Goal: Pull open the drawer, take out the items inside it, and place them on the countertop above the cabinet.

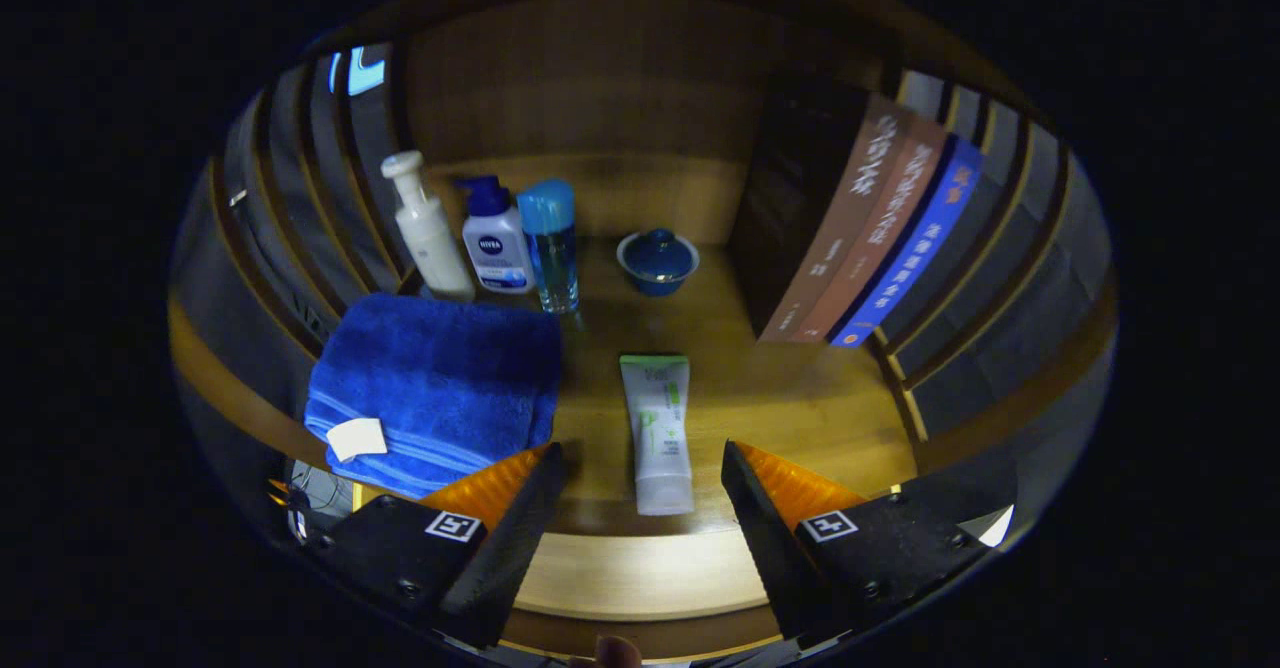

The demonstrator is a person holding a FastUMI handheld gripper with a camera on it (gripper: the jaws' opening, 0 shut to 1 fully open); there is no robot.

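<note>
Gripper fingers spread wide astride the white tube, untouching; closing off-centre could roll it toward the folded blue towel.

Dim overall; warm light falls from above onto the countertop, back wall darker. Strong fisheye bend toward edges, books curve. Centre sharp, gripper fingers spread wide, slightly soft, in shadow.

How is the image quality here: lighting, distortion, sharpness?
Gripper view: dim, warm light pooled on the wooden countertop; fisheye bends the upright books; white-and-green tube sharp between the open gripper fingers; shelf back in shadow.
</note>
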